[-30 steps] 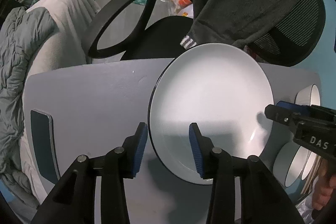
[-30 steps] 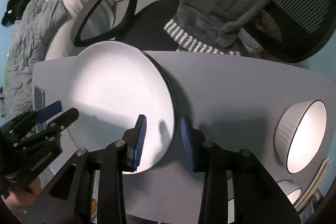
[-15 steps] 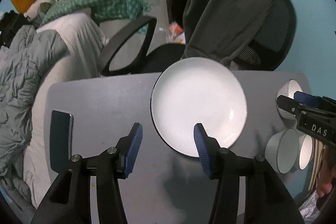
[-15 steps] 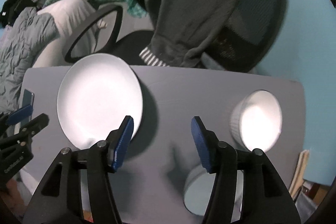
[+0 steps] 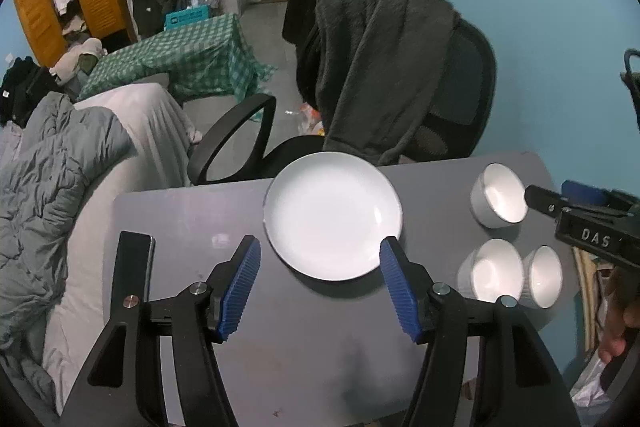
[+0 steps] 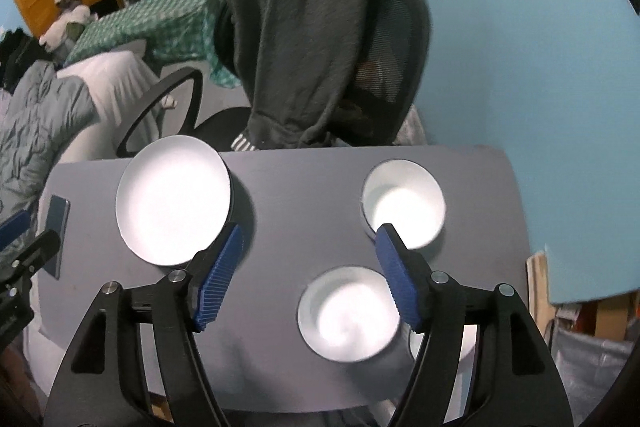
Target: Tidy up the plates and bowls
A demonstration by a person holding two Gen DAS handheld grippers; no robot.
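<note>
Left gripper (image 5: 320, 283): jaws spread wide, holding nothing, above grey table (image 5: 192, 215). Right gripper (image 6: 308, 271): likewise wide, empty. White plate (image 5: 332, 215): frame centre. Three bowls: far (image 5: 498, 195), near (image 5: 490, 269), small (image 5: 542, 277), right side.

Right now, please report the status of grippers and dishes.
Left gripper and right gripper open, empty. Plate flat on table, three bowls apart at right. Phone at left edge.
</note>
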